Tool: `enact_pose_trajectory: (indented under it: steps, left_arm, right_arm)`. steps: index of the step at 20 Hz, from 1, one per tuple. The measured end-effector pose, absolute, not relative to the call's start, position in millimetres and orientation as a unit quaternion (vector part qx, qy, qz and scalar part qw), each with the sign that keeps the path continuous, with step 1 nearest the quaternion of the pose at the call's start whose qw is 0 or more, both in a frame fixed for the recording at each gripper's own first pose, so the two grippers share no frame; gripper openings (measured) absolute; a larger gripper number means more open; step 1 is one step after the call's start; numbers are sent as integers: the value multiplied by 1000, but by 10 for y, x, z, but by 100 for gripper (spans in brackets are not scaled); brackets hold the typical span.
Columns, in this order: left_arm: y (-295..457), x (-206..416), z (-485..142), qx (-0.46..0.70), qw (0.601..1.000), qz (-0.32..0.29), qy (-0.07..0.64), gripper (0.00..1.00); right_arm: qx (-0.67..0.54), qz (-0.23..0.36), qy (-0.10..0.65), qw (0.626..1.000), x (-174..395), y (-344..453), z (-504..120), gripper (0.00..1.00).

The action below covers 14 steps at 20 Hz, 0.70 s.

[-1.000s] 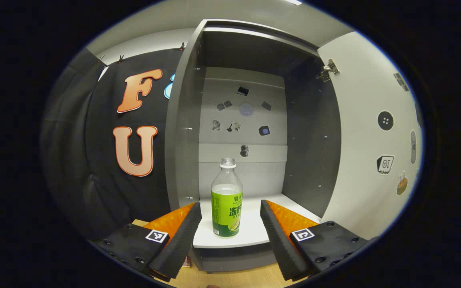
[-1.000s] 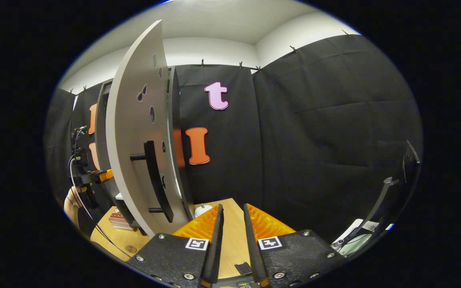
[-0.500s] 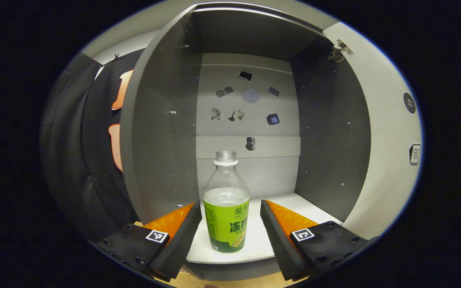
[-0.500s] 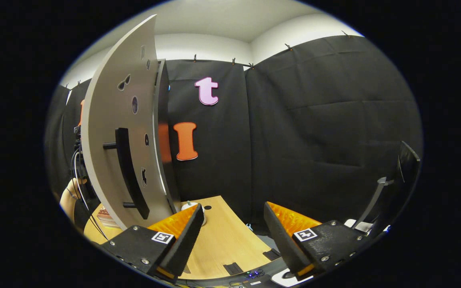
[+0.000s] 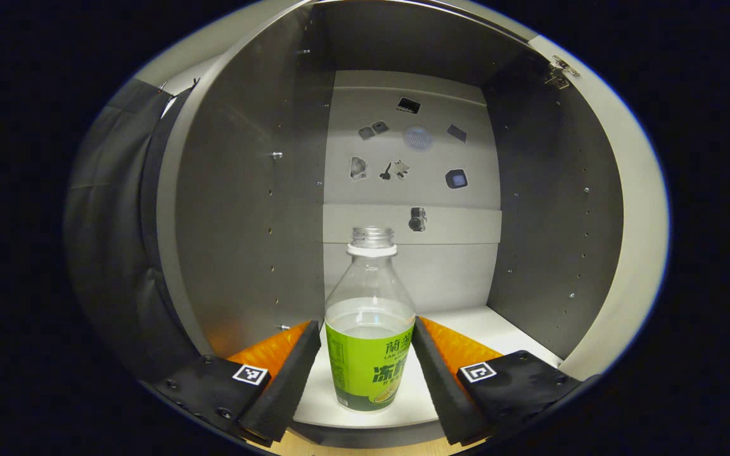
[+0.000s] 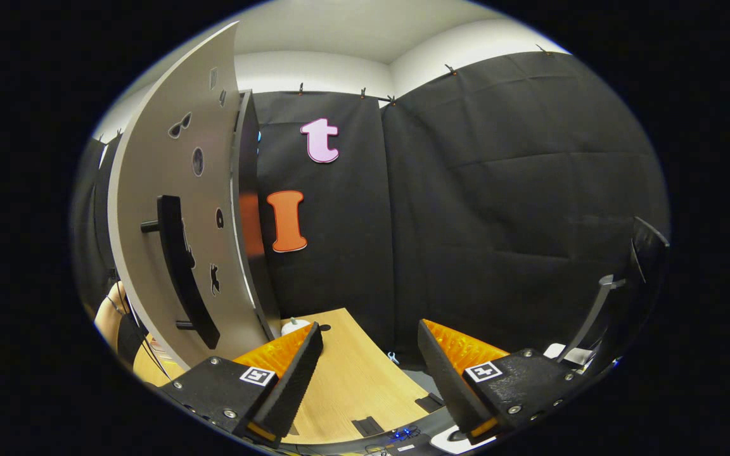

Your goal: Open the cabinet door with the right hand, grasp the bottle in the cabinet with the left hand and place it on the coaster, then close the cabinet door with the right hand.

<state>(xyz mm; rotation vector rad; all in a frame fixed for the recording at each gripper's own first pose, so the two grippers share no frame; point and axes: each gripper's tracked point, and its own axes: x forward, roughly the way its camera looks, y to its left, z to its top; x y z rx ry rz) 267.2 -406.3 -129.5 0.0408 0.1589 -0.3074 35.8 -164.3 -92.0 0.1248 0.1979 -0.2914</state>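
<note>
With the cabinet door (image 6: 175, 209) swung wide open, I see my left gripper (image 5: 365, 373) reaching into the cabinet (image 5: 244, 209), its two fingers spread and the bottle (image 5: 370, 329) standing upright between them on the white shelf (image 5: 498, 326). The right-side finger pad looks to be touching or nearly touching the bottle's green label, while a narrow gap shows between the left-side pad and the bottle, so I count this claw as released, not yet gripping. The bottle is clear, uncapped, partly filled with a clear liquid, and it sits near the front edge of the shelf, roughly centred between the grey side walls. On the far back panel of the cabinet I can make out several small stickers (image 5: 403, 168).

In the right gripper view, my right gripper (image 6: 368, 380) hangs free with its jaws parted, holding nothing, above the wooden table (image 6: 346, 386). The door stands to its left, edge toward me, with the black bar handle (image 6: 178, 272) on its outer face, well apart from the fingers. A small white object (image 6: 293, 327) rests on the table near the foot of the door; I cannot tell what it is. At the far left, behind the door's edge, part of a hand (image 6: 111, 316) shows. To the right, a dark stand (image 6: 625, 285) leans at the edge of the view.
</note>
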Motion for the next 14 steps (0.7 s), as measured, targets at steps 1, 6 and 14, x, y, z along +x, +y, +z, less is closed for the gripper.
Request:
enact_pose_trajectory:
  steps: [1,6,14]
  left_arm:
    - [-4074,2651,-1318,23,984,-156,83,94]
    - [-4144,2492,-1256,33,979,-181,84,83]
    - [-3890,1976,-1151,34,974,-212,78,82]
  right_arm:
    - [64,-145,100,982,356,-1643,-925,93]
    - [71,-152,103,980,353,-1636,-919,94]
    - [66,-138,93,984,377,-1630,-899,93]
